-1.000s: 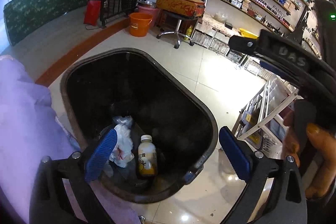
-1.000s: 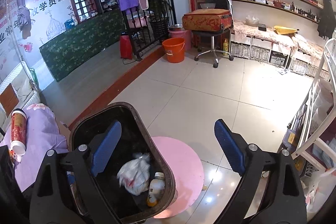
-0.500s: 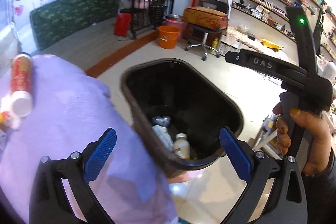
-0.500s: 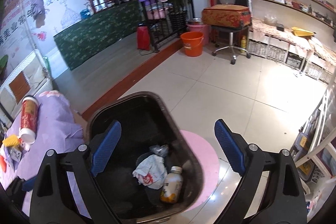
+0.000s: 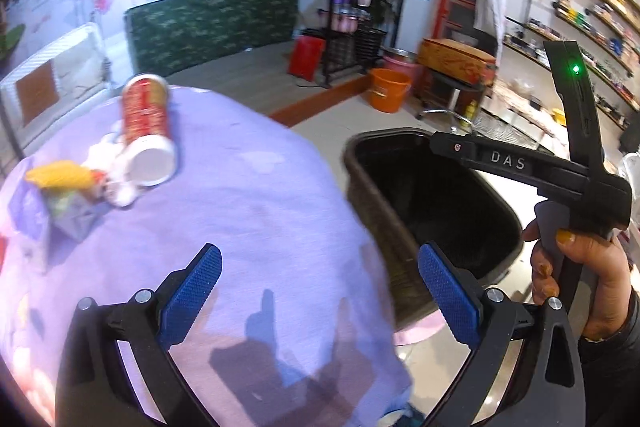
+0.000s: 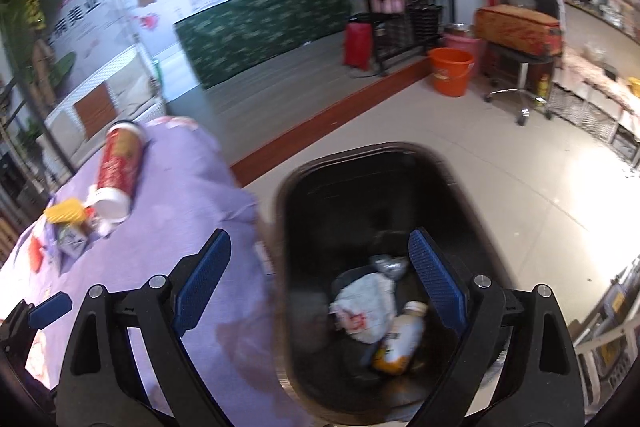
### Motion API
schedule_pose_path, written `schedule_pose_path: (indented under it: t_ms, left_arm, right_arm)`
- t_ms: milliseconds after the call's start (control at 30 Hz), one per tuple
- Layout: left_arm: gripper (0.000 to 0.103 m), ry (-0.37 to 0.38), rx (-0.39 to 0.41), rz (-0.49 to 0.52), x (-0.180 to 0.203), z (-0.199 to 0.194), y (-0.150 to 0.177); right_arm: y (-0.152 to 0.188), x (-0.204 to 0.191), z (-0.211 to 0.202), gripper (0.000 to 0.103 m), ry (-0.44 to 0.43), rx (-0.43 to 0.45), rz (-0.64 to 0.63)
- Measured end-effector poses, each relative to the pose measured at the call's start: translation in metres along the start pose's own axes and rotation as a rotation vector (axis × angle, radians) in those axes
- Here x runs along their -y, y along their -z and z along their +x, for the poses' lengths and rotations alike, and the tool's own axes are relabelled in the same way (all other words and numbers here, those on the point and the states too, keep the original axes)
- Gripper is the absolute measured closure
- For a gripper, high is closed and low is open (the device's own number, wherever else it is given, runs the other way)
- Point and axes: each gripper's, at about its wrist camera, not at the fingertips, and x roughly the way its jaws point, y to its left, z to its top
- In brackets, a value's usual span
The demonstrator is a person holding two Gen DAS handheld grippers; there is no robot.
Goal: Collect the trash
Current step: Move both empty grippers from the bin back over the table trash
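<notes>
From my left view, my left claw (image 5: 318, 285), spread wide and empty, has swung off the bin (image 5: 434, 211) to hang over the lilac cloth (image 5: 256, 211), so the next pick is lining up: the red can (image 5: 146, 135) and wrappers (image 5: 60, 195) lie far left. From my right view, my right claw (image 6: 320, 283) gapes empty above the bin (image 6: 360, 163), bottle (image 6: 400, 339) and paper (image 6: 364, 307) already inside, pale tiled floor (image 6: 520, 187) beyond.

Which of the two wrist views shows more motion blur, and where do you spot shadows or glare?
Right wrist view: blurrier, the black plastic trash bin smeared at its rim, glare on the tiled floor. Left wrist view: sharper, gripper shadows falling on the lilac tablecloth.
</notes>
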Motion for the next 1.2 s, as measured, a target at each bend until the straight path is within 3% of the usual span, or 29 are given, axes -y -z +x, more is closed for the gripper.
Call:
schedule_pose_path:
  t_ms: [300,533,800,1000,1200]
  left_arm:
    - [0.006,-0.110,0.011,-0.101,-0.050,-0.024,0.022]
    - [0.006,-0.224,0.067,-0.185,-0.088,-0.058,0.038]
    - [0.006,-0.287,0.211,-0.276,-0.119,-0.103,0.041]
    - [0.006,-0.322,0.267,-0.324,-0.143,-0.138,0.061]
    - [0.006,-0.334,0.318,-0.380,-0.170,-0.170,0.089]
  right_arm:
    - [0.006,-0.068,0.018,0.014,-0.102,-0.047,-0.110]
    - [0.010,-0.111,0.023,0.014,-0.144,-0.053,-0.161]
    - [0.008,-0.162,0.011,0.014,-0.113,-0.028,-0.272]
    - [0.010,-0.189,-0.002,0.014,-0.077,-0.017,-0.281]
    - [0.028,-0.219,0.003,0.014,-0.016,-0.082,-0.304]
